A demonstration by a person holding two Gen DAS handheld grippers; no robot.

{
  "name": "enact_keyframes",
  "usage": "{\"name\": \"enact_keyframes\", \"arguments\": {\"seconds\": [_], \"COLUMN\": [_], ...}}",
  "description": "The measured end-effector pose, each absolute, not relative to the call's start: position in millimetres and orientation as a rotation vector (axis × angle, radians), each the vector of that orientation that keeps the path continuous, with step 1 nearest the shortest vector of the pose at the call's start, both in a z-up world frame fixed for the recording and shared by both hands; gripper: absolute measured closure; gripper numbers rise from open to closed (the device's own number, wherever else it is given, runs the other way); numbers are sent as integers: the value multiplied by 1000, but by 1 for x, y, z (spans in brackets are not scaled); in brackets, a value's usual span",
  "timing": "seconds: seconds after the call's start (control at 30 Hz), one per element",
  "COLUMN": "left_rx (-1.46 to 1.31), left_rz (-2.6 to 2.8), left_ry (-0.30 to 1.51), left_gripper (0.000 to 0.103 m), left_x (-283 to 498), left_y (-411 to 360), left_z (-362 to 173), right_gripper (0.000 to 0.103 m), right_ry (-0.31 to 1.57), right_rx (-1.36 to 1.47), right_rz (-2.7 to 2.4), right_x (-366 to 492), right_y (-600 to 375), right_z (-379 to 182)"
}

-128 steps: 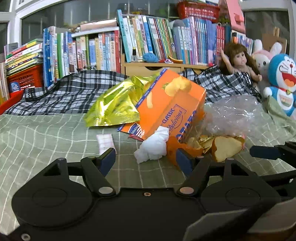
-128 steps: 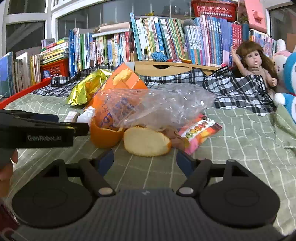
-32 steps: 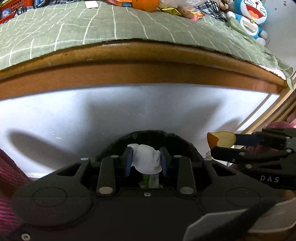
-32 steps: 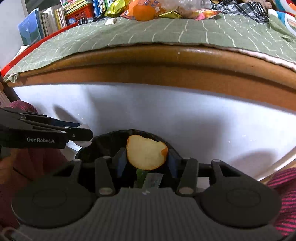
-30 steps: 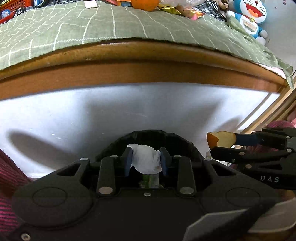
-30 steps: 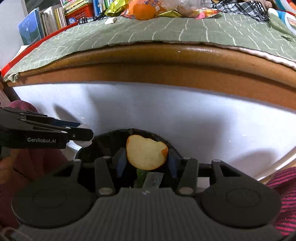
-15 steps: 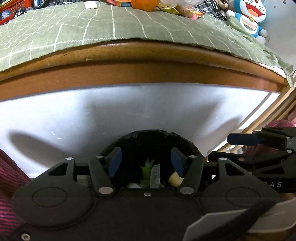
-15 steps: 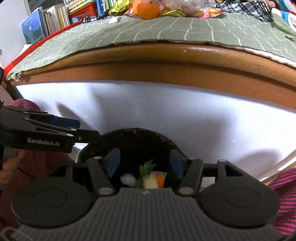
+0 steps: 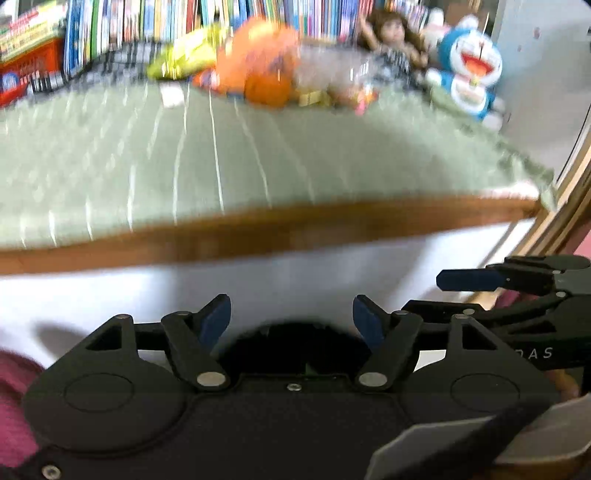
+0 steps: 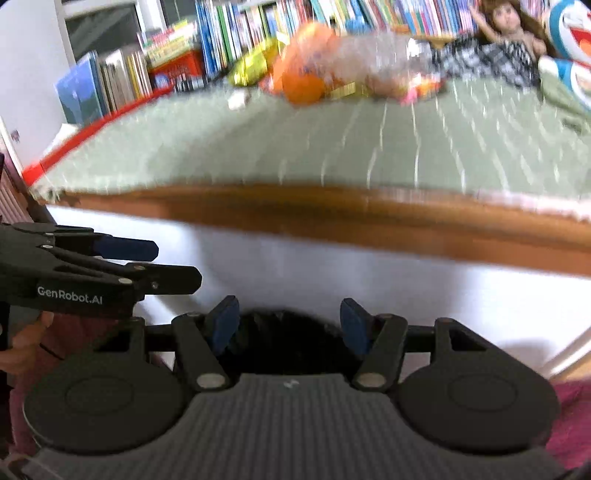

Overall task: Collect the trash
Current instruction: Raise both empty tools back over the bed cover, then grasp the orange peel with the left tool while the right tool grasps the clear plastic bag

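Observation:
My left gripper hovers over the black bin; its jaws are opening and nothing is between them. Beside it, my right gripper stands open and empty above the same bin. Each gripper shows at the other view's edge, the right one and the left one. Far back on the green bed cover lies the blurred trash: an orange peel, an orange box, a yellow bag, a clear plastic bag and a white paper scrap.
The bed's brown wooden edge and white side panel stand between the bin and the trash. A doll, a blue plush toy and rows of books line the back. A person's finger grips the left tool.
Both grippers opened and dropped the white tissue and the pale peel piece into the bin. Both then rose, so the bed top has come into view.

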State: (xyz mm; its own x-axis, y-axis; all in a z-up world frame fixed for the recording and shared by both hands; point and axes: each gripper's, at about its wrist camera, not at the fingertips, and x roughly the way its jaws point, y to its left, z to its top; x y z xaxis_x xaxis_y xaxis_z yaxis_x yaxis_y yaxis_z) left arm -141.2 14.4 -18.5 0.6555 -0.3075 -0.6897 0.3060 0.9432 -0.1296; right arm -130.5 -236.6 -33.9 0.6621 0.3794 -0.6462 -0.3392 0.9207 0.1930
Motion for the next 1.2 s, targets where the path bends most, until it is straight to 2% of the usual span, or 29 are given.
{"name": "enact_keyframes", "arguments": {"seconds": [0.27, 0.53, 0.97, 1.13, 1.17, 1.2], "left_rx": [-21, 4, -13, -29, -28, -27], "left_rz": [-287, -230, -228, -242, -239, -238], "left_ry": [629, 552, 579, 593, 596, 597], "left_gripper": [26, 23, 23, 23, 23, 25], "left_x": [-113, -44, 67, 86, 89, 91], "left_y": [20, 2, -42, -50, -51, -52], "left_z": [34, 47, 28, 18, 17, 15], "right_gripper": [26, 19, 11, 13, 22, 27], "right_ry": [603, 513, 646, 743, 749, 750], "right_rx": [42, 170, 432, 550, 568, 574], "right_rz": [377, 303, 228, 217, 214, 204], "right_x": [-101, -39, 93, 129, 131, 132], "right_y": [-241, -260, -282, -286, -288, -289], "right_z": [7, 40, 42, 24, 22, 21]}}
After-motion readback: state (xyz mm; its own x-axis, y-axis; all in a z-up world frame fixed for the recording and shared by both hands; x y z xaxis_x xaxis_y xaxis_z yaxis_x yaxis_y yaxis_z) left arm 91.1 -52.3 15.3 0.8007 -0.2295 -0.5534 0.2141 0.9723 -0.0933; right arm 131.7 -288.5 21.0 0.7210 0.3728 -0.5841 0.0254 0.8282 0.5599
